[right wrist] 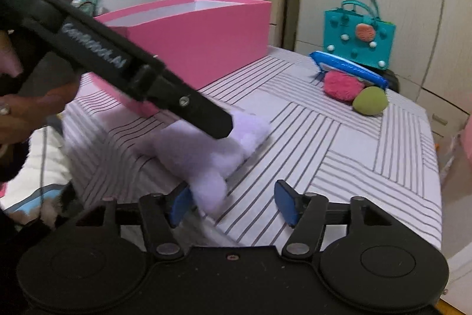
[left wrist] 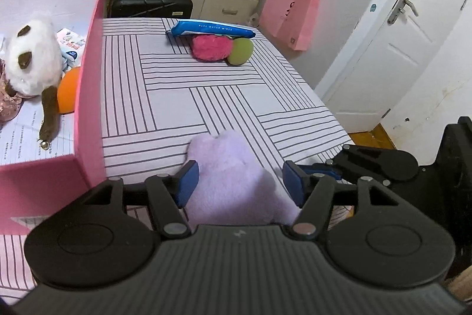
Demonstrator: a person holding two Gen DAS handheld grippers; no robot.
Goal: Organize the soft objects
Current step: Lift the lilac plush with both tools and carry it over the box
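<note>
The lilac plush toy (left wrist: 233, 182) lay on the striped counter (left wrist: 224, 102), just beside the near corner of the pink box (left wrist: 88, 96), which serves here as the landmark. The left tongs (left wrist: 240, 182) stood apart around the toy, the left blue pad touching its fur and the right pad clear of it. The right tongs (right wrist: 233, 204) were also apart, with one limb of the toy against the left pad and bare striped cloth before the other. Inside the pink box lay a white and brown panda plush (left wrist: 29, 61) and an orange ball (left wrist: 69, 90). Well beyond the box, at the far side of the counter, a pink fluffy ball (left wrist: 211, 47) touched a green ball (left wrist: 240, 51), with a blue pouch (left wrist: 211, 29) resting on top of the two.
</note>
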